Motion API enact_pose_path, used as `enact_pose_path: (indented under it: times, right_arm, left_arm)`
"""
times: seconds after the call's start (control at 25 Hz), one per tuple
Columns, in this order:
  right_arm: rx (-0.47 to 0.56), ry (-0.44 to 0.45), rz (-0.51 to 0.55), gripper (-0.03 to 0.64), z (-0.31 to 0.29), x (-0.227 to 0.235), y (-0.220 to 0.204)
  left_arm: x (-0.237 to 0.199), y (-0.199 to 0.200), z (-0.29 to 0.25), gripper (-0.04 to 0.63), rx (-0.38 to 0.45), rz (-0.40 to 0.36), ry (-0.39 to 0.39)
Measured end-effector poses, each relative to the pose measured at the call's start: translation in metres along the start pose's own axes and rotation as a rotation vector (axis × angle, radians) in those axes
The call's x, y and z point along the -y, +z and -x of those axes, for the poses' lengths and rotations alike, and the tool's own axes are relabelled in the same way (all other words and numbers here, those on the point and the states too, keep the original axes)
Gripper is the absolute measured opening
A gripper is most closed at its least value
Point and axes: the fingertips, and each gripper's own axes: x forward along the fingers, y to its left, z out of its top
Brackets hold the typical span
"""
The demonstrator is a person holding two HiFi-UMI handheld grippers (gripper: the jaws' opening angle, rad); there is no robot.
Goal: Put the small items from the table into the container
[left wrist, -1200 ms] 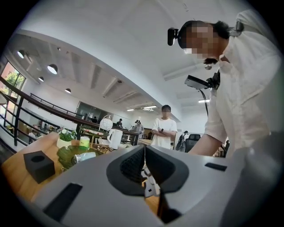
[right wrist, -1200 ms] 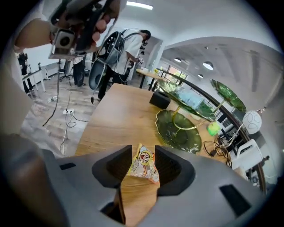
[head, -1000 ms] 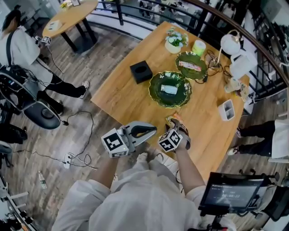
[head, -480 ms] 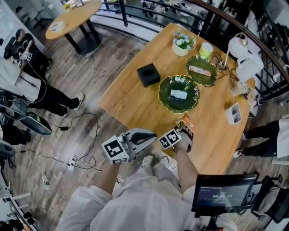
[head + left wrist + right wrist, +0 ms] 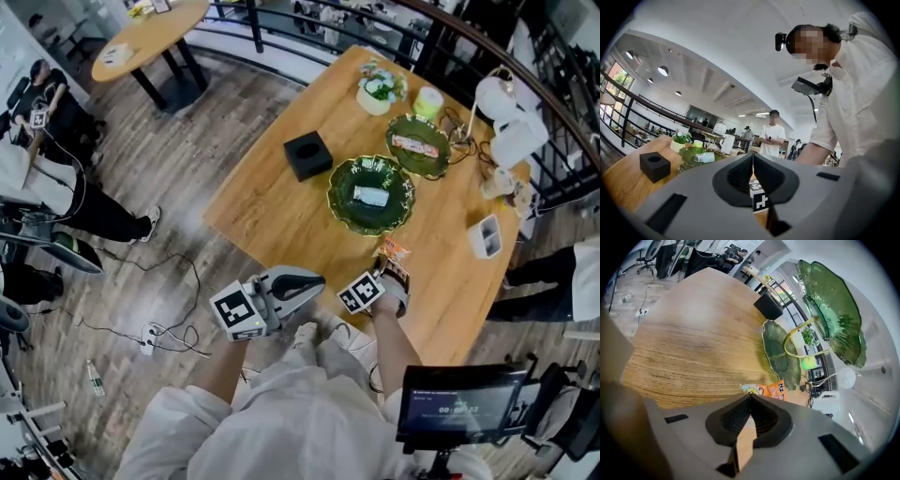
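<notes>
- The jaws of the right gripper [image 5: 750, 397] are pressing together on the near edge of the snack packet [image 5: 765, 389].
- The jaws of the left gripper [image 5: 752, 155] are closed too, and they are holding nothing.
- The snack packet is looking orange and shiny, with a cartoon picture and dark letters on it. It is lying flat near the front edge of the surface [image 5: 281, 211], close to the big green dish [image 5: 339, 192].
- The surface is showing light brown wood. It is also carrying a black box [image 5: 308, 156], a plant pot [image 5: 379, 91] and a smaller green dish [image 5: 397, 127]. A wrapped snack is lying in each dish.
- The head view is showing a wooden floor [image 5: 187, 141] with cables, and the left gripper hanging just off the surface.
- Only the right gripper view is showing a gold wire [image 5: 797, 341] joining the two dishes.
- Only the left gripper view is showing people standing far off under round ceiling lights [image 5: 663, 71].
</notes>
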Motion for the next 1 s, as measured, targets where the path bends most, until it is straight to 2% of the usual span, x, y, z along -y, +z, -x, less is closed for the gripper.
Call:
enact_pose_path:
  times: [0.56,0.8,1.0]
  right_arm:
    - [0.158,-0.029,-0.110,0.012,0.043,0.039,-0.018]
    - [0.290,-0.063,-0.187,0.012,0.092,0.079,-0.026]
    - [0.427,-0.085,-0.169,0.012,0.141,0.122,-0.013]
  left_arm:
    - [0.015,0.010,-0.044,0.008,0.005,-0.024,-0.112]
    - [0.026,0.019,-0.065,0.008,0.015,-0.051,-0.156]
    - [0.034,0.028,-0.074,0.008,0.022,-0.075,-0.172]
